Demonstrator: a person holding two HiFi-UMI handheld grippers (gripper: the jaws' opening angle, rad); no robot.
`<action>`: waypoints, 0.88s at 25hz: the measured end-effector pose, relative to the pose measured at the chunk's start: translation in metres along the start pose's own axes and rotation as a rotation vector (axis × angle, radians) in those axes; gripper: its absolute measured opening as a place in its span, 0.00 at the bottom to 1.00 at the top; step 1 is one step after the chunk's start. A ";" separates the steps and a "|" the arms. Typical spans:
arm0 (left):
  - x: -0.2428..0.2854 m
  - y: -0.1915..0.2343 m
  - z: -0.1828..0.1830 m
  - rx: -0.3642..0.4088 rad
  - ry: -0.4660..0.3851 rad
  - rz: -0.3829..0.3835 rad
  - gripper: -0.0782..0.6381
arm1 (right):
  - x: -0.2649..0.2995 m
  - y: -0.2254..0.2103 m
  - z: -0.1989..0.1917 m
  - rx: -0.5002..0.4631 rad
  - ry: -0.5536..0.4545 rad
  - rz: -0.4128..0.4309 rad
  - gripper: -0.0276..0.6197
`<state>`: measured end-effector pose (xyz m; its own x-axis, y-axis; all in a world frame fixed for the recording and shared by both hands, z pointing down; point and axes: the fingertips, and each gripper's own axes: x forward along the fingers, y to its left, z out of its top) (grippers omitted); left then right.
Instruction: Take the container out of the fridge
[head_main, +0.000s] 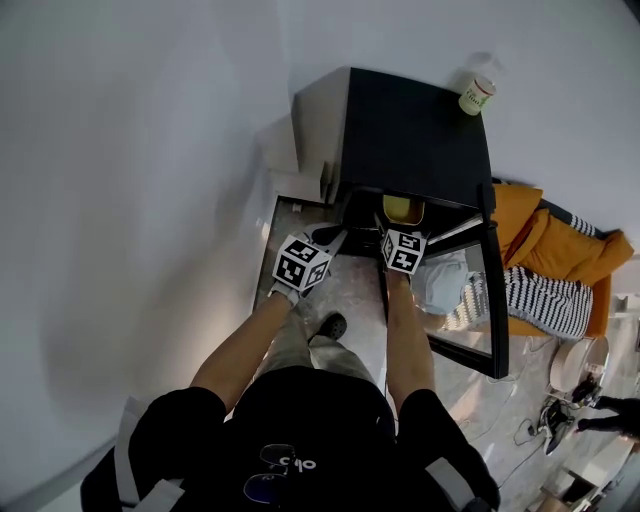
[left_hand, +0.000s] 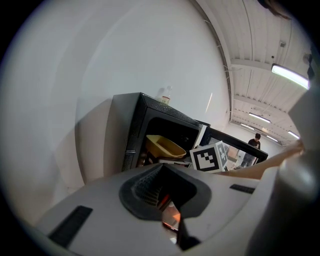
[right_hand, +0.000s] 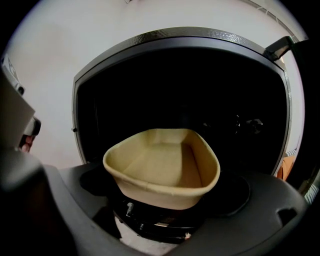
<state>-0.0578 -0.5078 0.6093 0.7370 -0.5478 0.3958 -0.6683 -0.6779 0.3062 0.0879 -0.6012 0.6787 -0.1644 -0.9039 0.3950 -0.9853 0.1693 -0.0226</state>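
Now our left tool (head_main: 325, 238) hangs at nine o'clock from the right one, jaws closed on nothing. Our right tool (head_main: 399, 228) grips the near wall of the yellow container (right_hand: 162, 165), at the open black fridge's (head_main: 415, 130) mouth, twelve o'clock ahead.

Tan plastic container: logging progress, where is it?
The tan container sits in the black fridge's open mouth, head view centre-right, gripped by the right gripper.

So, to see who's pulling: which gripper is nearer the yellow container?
Right. The right gripper holds the container between its jaws at the fridge opening; the left gripper is apart, left of it.
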 end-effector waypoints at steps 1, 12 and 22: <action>0.002 0.000 0.000 0.000 0.001 0.001 0.11 | 0.000 0.001 0.000 -0.001 0.000 0.000 0.89; 0.009 0.003 0.000 -0.019 0.010 0.013 0.11 | -0.012 0.004 -0.001 -0.001 0.003 0.006 0.86; 0.007 -0.011 -0.005 -0.023 0.016 0.012 0.11 | -0.054 0.013 -0.007 0.001 0.020 0.040 0.85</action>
<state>-0.0456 -0.5012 0.6130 0.7273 -0.5482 0.4130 -0.6795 -0.6597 0.3211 0.0843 -0.5478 0.6634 -0.2027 -0.8883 0.4121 -0.9780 0.2046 -0.0400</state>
